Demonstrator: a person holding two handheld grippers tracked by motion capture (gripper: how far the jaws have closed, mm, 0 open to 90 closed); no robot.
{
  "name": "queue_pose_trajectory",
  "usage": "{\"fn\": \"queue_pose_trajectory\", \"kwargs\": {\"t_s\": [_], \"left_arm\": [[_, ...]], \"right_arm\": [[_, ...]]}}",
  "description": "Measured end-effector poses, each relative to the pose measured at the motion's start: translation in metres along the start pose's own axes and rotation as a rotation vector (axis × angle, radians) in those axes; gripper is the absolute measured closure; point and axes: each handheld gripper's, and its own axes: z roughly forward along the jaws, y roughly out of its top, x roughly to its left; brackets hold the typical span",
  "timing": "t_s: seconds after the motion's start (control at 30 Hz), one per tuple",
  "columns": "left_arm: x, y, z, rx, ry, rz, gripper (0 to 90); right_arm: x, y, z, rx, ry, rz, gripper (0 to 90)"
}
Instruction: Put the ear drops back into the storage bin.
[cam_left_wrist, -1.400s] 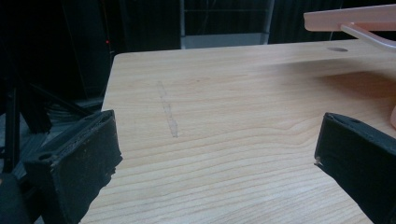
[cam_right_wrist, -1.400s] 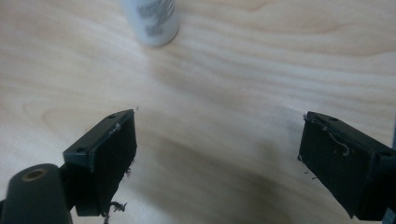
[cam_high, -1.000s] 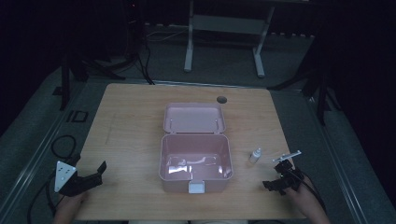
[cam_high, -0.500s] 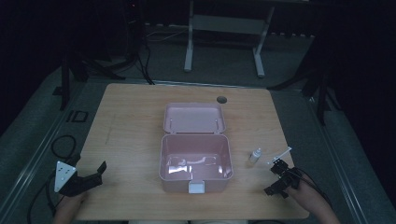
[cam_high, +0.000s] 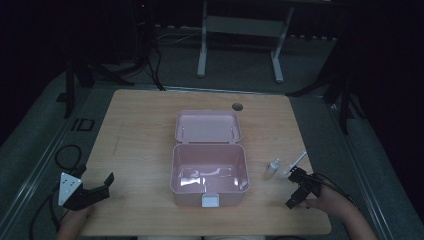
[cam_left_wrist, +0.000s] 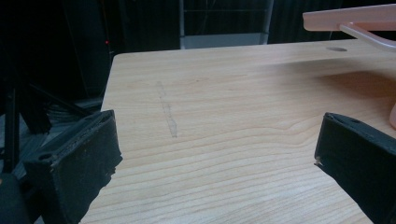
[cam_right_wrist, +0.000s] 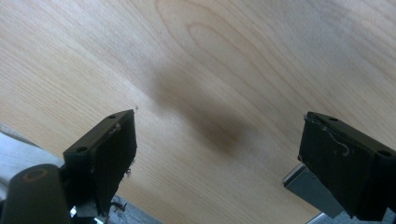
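An open pink box (cam_high: 175, 165) stands mid-table, its lid (cam_high: 207, 126) leaning back. To its right a small clear bottle (cam_high: 273, 166) stands beside a thin white stick (cam_high: 296, 162) lying on the wood. My right gripper (cam_high: 299, 187) is just in front of the stick, near the table's front right corner. In the right gripper view it (cam_right_wrist: 217, 154) points down at bare wood, open and holding nothing. My left gripper (cam_high: 95, 187) rests at the front left edge. Its jaws (cam_left_wrist: 215, 149) are spread wide over bare table, and the pink lid's edge (cam_left_wrist: 350, 21) shows far right.
A round cable hole (cam_high: 237, 106) sits behind the box near the far edge. The wooden table (cam_high: 135, 140) has a faint scratch (cam_left_wrist: 168, 112) on its left half. Cables lie on the dark floor (cam_high: 65, 155) at the left, and a desk frame (cam_high: 240, 30) stands beyond.
My right gripper has drawn back a little toward the front edge and tipped downward. The white stick now lies slightly further left. The left gripper has not moved.
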Motion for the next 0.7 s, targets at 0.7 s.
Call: {"fn": "queue_pose_trajectory", "kwargs": {"t_s": [0.7], "left_arm": [[0.0,0.0,0.0,0.004,-0.003,0.003,0.3]], "right_arm": [[-0.016,0.057,-0.004,-0.02,0.009,0.013,13.8]]}}
